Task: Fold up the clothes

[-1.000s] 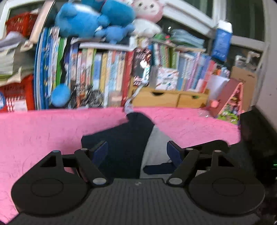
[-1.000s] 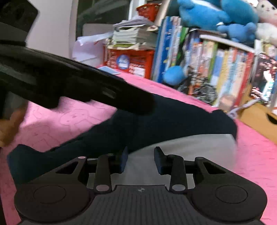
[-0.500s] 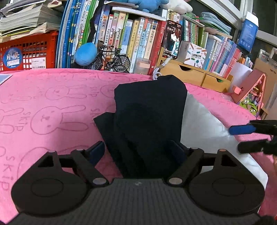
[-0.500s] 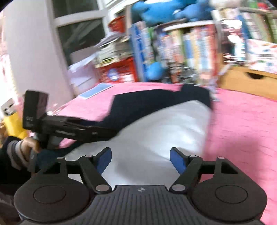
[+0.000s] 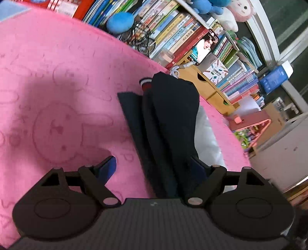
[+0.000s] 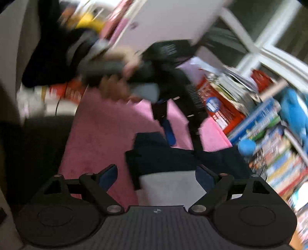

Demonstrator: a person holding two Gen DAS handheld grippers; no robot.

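Garment (image 5: 171, 123), navy over a white-grey panel, lies folded into a long strip on the pink blanket (image 5: 57, 86); a striped cuff shows at its far end. Blanket is printed with faint rabbit outlines and covers the whole work surface.

Behind it, a packed row of books (image 5: 173, 32) stands upright, with a blue ball (image 5: 120, 22) and a small model bicycle (image 5: 142, 41) in front. Plush toys (image 5: 240, 9) sit on top of the books. Wooden drawer unit (image 5: 207, 84) stands at the blanket's far edge, drawers closed, contents unseen. Red crate (image 6: 221, 107) carries a pile of papers; right view is badly blurred.

Left gripper (image 5: 154, 167): jaws apart, navy fabric lying between them, pads not pressing. Right gripper (image 6: 156, 176): jaws have just been opening, now wide, over the white panel's near edge, nothing clamped. A hand (image 6: 119, 75) holds the left tool.
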